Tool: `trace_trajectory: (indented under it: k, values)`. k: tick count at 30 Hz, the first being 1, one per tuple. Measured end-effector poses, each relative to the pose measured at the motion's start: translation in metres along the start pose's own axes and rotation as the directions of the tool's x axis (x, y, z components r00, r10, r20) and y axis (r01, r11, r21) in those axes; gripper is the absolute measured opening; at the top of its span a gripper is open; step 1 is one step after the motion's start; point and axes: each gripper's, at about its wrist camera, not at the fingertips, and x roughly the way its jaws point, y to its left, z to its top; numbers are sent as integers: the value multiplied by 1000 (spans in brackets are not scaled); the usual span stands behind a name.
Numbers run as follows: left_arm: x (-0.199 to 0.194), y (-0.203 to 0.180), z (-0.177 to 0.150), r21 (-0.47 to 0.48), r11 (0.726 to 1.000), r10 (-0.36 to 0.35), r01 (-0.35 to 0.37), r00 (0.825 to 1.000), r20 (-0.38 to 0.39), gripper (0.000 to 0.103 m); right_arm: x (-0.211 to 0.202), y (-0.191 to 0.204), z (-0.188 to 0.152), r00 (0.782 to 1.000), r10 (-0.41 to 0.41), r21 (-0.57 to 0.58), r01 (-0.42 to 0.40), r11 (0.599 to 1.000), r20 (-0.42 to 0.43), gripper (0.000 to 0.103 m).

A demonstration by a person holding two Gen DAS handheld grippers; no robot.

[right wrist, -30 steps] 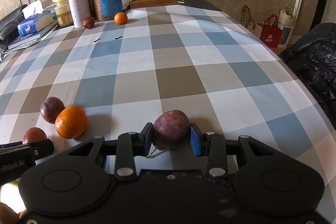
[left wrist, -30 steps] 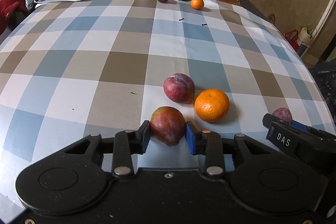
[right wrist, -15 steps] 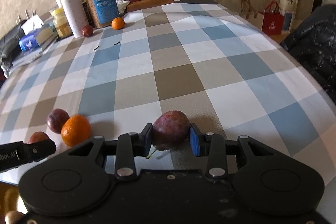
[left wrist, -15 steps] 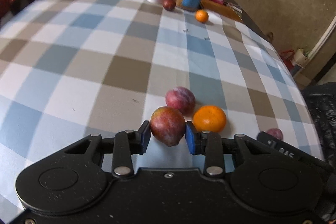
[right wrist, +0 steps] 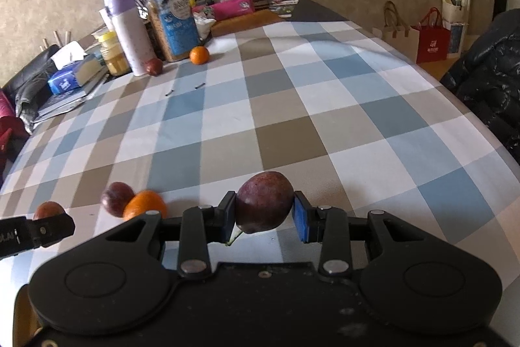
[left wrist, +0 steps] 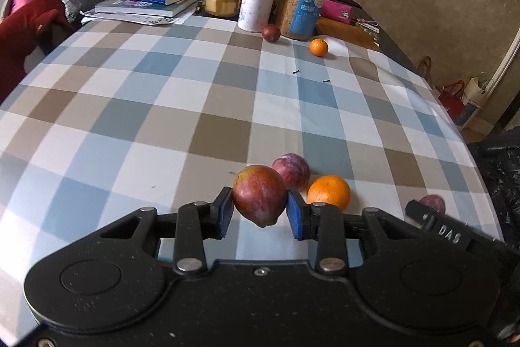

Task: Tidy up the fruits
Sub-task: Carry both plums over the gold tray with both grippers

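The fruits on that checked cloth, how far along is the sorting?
Nothing looks sorted yet. In hand: the left gripper clamps a reddish fruit, the right gripper a purple plum. Left: a near plum and orange together on the cloth, plus a far plum and small orange by the jars.

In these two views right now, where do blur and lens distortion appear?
Left wrist view: tablecloth checks curve outward, plum in the left gripper sharp. Right wrist view: orange at lower left smeared, the checks bowed too.
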Motion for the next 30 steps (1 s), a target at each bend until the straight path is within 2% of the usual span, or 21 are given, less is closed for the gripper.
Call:
trace_trajectory:
  k: [3,8,12,16,19,30]
  values:
    - [-10,2,-3,11,1000,21,-21,1000,-14,44,-14,2,1,1000,21,-13,-20,1000,10,38]
    - [-30,5,-13,19,1000,-6,7,999,-39,44,-42,1,-5,998,62,-31,-62,998,8,38]
    - [-45,1,-24,48,999,12,-9,998,-63,44,-58,-2,-12,996,80,-29,-81,996,-26,38]
    - [-59,-3,-40,62,997,-34,39,996,-82,44,-73,-6,-23,992,108,-16,-109,994,-58,38]
    - [-68,-7,-52,72,995,-59,65,994,-92,44,-82,-7,-32,993,95,-23,-97,995,-67,38]
    - [-86,-15,-96,104,991,-71,84,990,-120,44,-110,-23,-58,986,136,-8,-138,990,-94,38]
